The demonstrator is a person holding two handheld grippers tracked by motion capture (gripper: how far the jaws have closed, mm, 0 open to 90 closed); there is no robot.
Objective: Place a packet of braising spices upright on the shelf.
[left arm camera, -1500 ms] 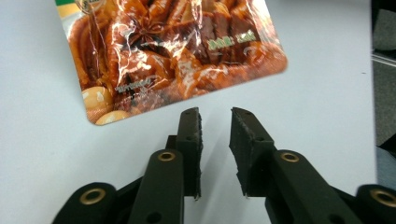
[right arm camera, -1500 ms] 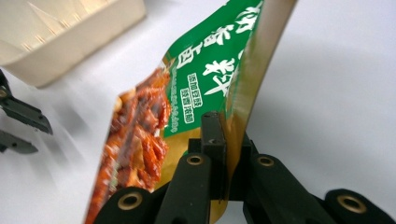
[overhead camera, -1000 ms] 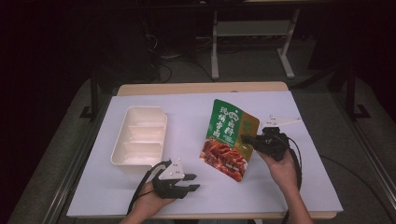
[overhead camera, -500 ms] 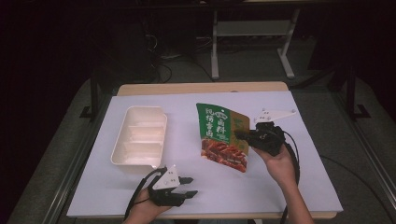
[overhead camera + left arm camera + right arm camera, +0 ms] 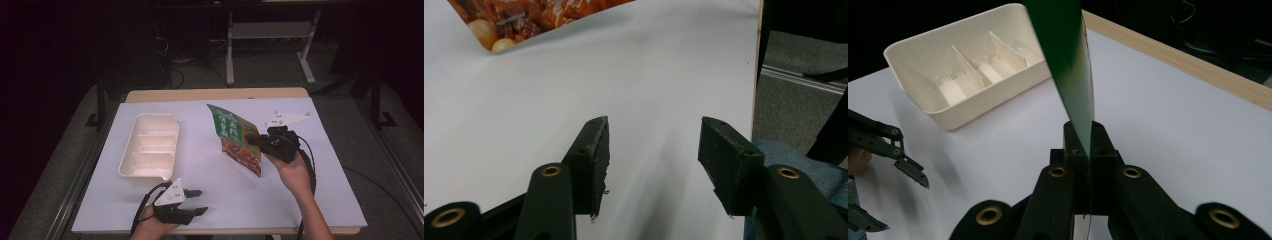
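The white-covered table (image 5: 210, 200) carries a cream plastic divided tray (image 5: 150, 150) toward its left edge. Since a second ago the flat green and red food pouch (image 5: 239, 142) has come up off the sheet near the right edge, now tilted on edge, pinched firmly in the right gripper (image 5: 261, 141). At the near edge the left gripper (image 5: 198, 202) has just been opening its jaws, nothing between them, likely readying to take the pouch.
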